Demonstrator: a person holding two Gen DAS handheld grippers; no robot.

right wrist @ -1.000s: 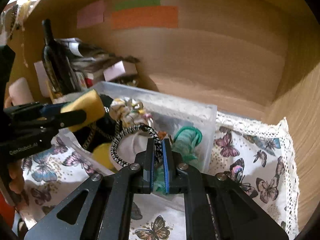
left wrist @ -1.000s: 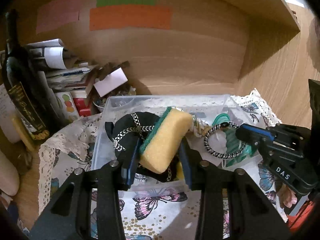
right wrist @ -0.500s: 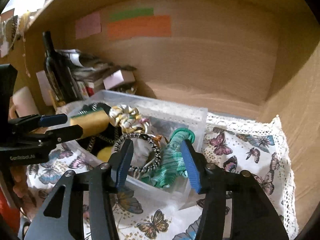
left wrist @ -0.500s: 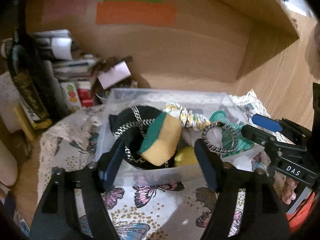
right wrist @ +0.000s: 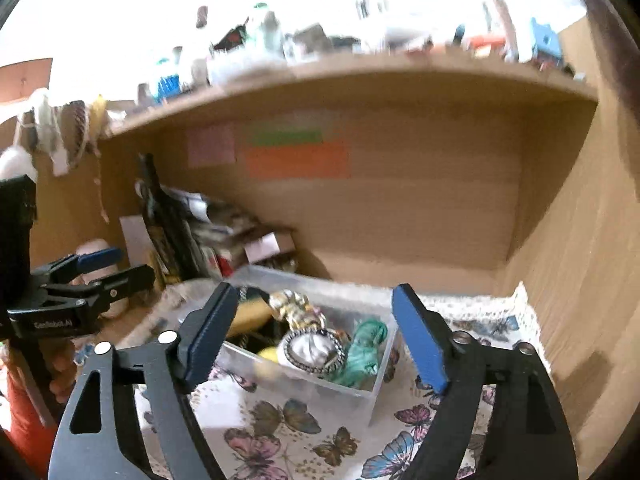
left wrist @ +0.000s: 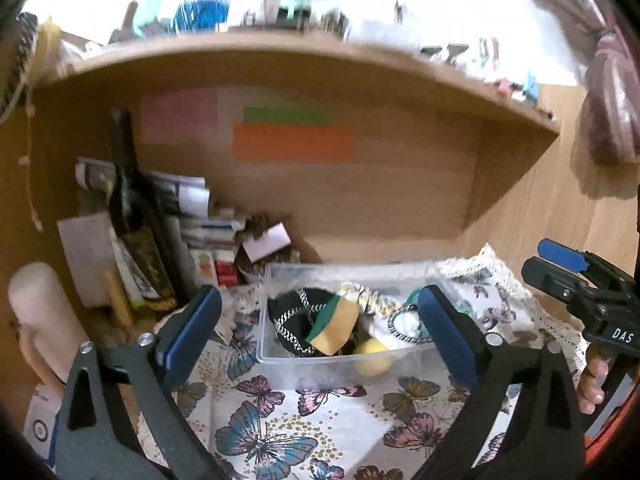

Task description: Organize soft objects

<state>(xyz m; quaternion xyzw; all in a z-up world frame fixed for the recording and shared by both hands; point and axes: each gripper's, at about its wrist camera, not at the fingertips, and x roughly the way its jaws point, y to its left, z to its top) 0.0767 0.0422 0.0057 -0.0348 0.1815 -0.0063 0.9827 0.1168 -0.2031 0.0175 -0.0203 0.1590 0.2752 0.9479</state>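
A clear plastic box (left wrist: 304,358) (right wrist: 372,394) stands on a butterfly cloth (left wrist: 280,420) inside a wooden shelf bay. In it lie a yellow and green sponge (left wrist: 336,326), a black item with a chain (left wrist: 286,316), a black-and-white braided ring (right wrist: 316,350), a green scrunchie (right wrist: 362,350), a patterned scrunchie (right wrist: 292,306) and a yellow ball (left wrist: 372,354). My left gripper (left wrist: 318,332) is open and empty, back from the box's front. My right gripper (right wrist: 314,340) is open and empty, also drawn back. Each gripper shows in the other's view, the right (left wrist: 560,268) and the left (right wrist: 104,266).
A dark bottle (left wrist: 132,216) and a stack of papers and small boxes (left wrist: 208,232) stand at the back left. A pale cylinder (left wrist: 36,320) stands at far left. The shelf's side wall (right wrist: 580,260) rises on the right. An upper shelf board (left wrist: 280,64) holds several small items.
Both grippers have opened and pulled back and up from the box. The sponge left my left gripper and the braided ring left my right; both now lie in the box.
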